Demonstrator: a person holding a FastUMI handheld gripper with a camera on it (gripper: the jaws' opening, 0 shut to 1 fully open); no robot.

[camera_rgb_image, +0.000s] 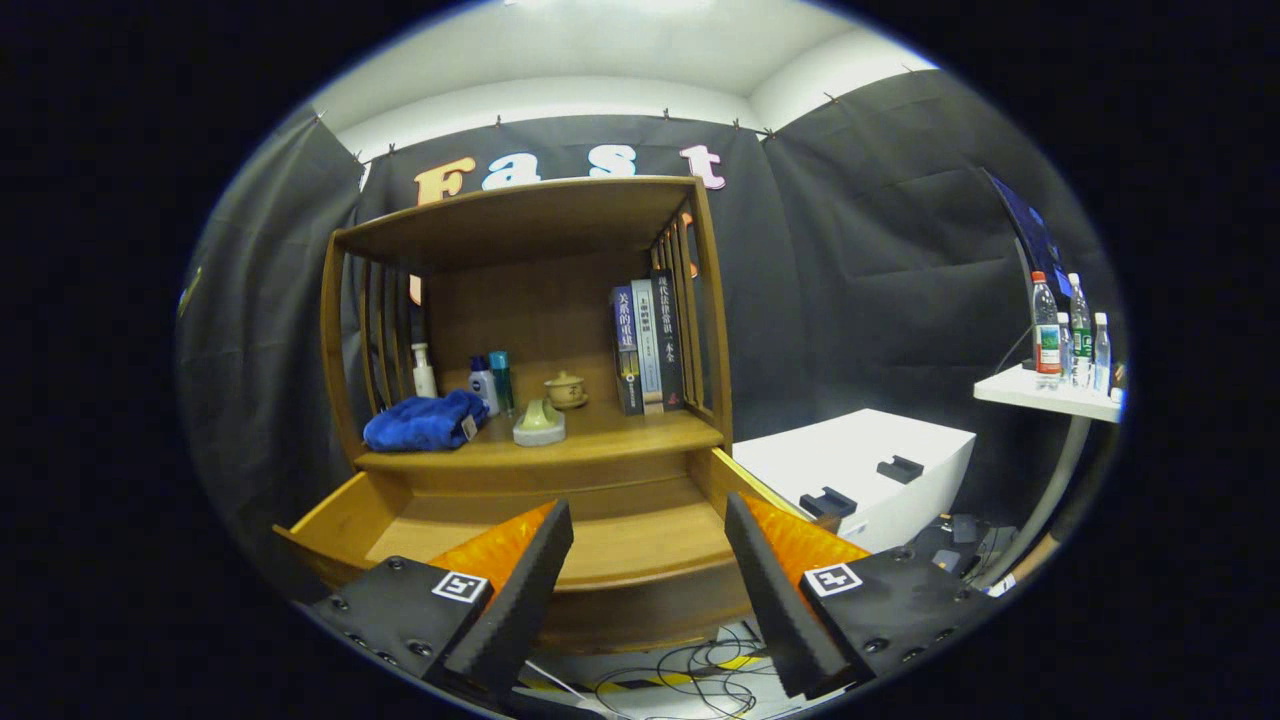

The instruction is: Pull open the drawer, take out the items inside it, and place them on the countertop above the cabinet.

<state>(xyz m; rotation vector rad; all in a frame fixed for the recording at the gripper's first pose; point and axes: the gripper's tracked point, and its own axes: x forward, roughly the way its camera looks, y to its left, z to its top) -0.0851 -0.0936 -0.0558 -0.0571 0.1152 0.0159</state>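
The gripper (pixel 648 560) hangs in front of the cabinet with its two black, orange-backed jaws standing wide apart, holding nothing. Between them and just beyond sits the pulled-out wooden drawer (pixel 620 545), a shallow honey-coloured tray with a rounded front board and low side walls; the part of its floor that I can see is bare wood, though the jaws cover the near corners.

Right above the drawer is the wooden counter (pixel 640 430) of the cabinet, a smooth ledge under an open hutch with slatted sides. On it, from the left: a crumpled blue cloth (pixel 425 421), a small white pump bottle (pixel 424 372) behind it, a white-and-blue bottle (pixel 483 384) beside a slim teal bottle (pixel 502 380), a pale green rounded object (pixel 539 422) near the front edge, a small tan lidded pot (pixel 565 389) on a saucer, and a row of upright books (pixel 648 345) against the right slats.

Off to the right stands a white box (pixel 860 470) with two black brackets on top, and farther on a white side table (pixel 1045 392) carrying clear water bottles (pixel 1070 335). Loose cables (pixel 690 675) lie on the floor below the drawer.
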